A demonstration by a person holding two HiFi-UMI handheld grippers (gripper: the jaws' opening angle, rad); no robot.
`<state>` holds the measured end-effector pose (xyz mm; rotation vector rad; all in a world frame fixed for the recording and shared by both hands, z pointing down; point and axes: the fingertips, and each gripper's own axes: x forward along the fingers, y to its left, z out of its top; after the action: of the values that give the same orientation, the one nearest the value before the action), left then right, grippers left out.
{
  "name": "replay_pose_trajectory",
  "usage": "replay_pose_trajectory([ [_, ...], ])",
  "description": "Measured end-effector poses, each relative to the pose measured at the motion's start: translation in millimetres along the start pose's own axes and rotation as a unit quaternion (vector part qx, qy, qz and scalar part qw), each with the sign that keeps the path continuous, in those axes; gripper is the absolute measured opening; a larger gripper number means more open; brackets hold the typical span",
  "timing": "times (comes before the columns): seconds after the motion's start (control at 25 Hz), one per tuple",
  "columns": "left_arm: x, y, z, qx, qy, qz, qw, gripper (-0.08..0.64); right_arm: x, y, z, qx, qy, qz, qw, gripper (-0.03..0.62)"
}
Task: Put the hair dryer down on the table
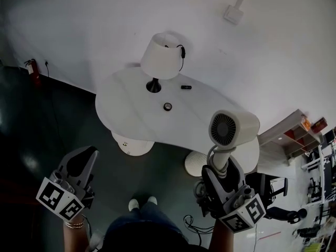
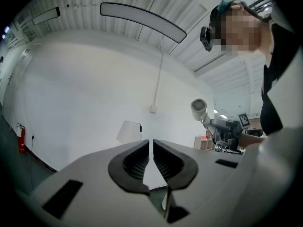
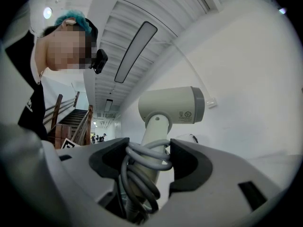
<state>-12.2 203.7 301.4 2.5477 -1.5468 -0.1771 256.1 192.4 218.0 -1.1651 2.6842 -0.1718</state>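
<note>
Head view: we see the right gripper (image 1: 222,173) holding the hair dryer (image 1: 233,128) upright by its handle, in the air, over the right end of the white table (image 1: 126,106), not on it. A lamp (image 1: 161,56) stands on the table. The left gripper (image 1: 83,164) hangs low, well apart.

Left gripper view: the jaws are almost together, only a thin slit btw. them, nothing inside.

Right gripper view: the jaws are closed on the handle w/ the grey cord (image 3: 142,174) looped round it; the dryer head is above them.
</note>
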Motion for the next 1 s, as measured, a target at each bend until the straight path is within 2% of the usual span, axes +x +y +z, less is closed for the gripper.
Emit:
replay_pose_trajectory([
  [0.4, 5.5, 25.0, -8.5, -0.009, 0.001, 0.030, 0.9995, 0.039, 37.5, -6.3, -15.3, 0.004, 0.018, 0.030, 0.999, 0.285],
  [0.48, 8.8, 27.8, -8.3, -0.009, 0.000, 0.036, 0.9993, 0.038, 42.5, -12.5, -19.8, -0.008, 0.022, 0.041, 0.999, 0.285],
  [0.6, 16.9, 34.6, -1.4, -0.006, -0.002, 0.045, 0.9990, 0.038, 53.6, -25.3, -22.7, -0.030, 0.024, 0.057, 0.998, 0.285],
  [0.88, 44.4, 55.3, 21.3, 0.004, -0.024, 0.071, 0.9972, 0.039, 86.3, -47.7, -21.6, -0.020, 0.039, 0.070, 0.997, 0.285],
  [1.0, 60.0, 59.5, 26.8, 0.008, -0.026, 0.074, 0.9969, 0.038, 99.5, -57.4, -15.6, -0.034, 0.030, 0.087, 0.995, 0.285],
])
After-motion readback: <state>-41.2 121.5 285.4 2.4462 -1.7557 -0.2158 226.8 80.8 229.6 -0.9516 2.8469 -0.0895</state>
